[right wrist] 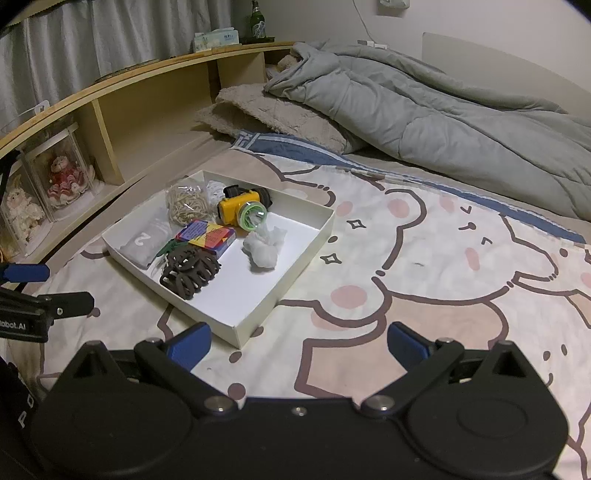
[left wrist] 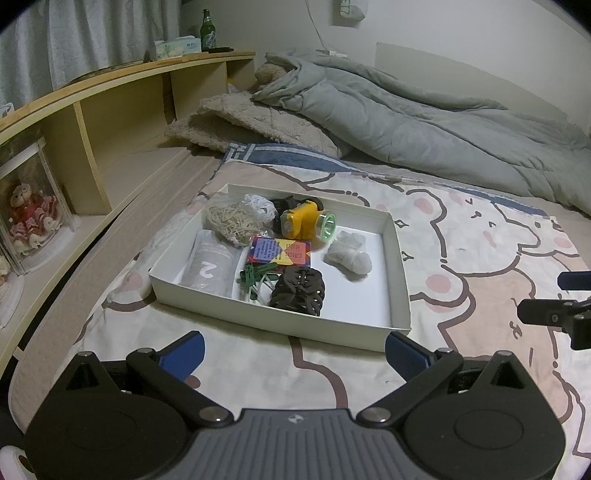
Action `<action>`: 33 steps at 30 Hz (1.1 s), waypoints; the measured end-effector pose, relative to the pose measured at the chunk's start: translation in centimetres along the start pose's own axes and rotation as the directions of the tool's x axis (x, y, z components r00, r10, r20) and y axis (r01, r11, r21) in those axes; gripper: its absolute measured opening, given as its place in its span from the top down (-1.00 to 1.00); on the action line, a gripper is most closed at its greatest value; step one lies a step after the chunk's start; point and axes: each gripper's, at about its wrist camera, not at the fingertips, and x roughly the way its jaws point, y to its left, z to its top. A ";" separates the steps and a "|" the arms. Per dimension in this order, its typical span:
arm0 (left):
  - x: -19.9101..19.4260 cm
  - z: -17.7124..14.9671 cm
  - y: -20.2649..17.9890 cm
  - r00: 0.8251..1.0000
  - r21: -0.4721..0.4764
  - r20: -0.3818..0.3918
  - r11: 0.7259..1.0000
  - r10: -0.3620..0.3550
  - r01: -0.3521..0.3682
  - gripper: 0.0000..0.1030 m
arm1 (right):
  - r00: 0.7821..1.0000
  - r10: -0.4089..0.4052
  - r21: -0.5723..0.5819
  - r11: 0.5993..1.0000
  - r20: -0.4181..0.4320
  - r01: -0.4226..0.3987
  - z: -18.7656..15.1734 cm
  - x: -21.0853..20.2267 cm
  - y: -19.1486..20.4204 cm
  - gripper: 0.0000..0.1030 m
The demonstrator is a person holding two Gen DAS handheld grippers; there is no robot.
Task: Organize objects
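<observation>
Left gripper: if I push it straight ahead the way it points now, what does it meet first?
Most likely the near wall of the white box, then the brown hair claw just behind it. The left gripper is open and holds nothing; its height above the bedsheet is unclear, so it might pass over the wall.

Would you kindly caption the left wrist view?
Open left gripper facing a white tray of small items, including a yellow headlamp, on the bed.

Bedding: a grey duvet (left wrist: 424,122) is heaped beside a beige blanket (left wrist: 251,122).
Shelf top: a green bottle (left wrist: 208,31) and tissue box (left wrist: 177,47) are kept.
Display case: a doll (left wrist: 31,218) is enclosed.
</observation>
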 end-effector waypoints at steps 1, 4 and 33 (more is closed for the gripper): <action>0.0 0.0 0.0 1.000 0.000 0.000 1.000 0.000 0.000 -0.99 | 1.000 0.001 -0.001 1.000 0.000 -0.001 0.0 0.0 0.0 -0.99; 0.0 0.0 0.0 1.000 0.001 0.000 1.000 0.000 0.000 -0.99 | 1.000 0.000 -0.001 1.000 0.000 0.000 0.0 0.0 0.0 -0.99; 0.3 -0.1 -0.2 1.000 0.003 -0.004 1.000 -0.007 0.008 -0.99 | 1.000 0.004 0.001 1.000 0.001 -0.004 0.1 -0.1 0.4 -0.99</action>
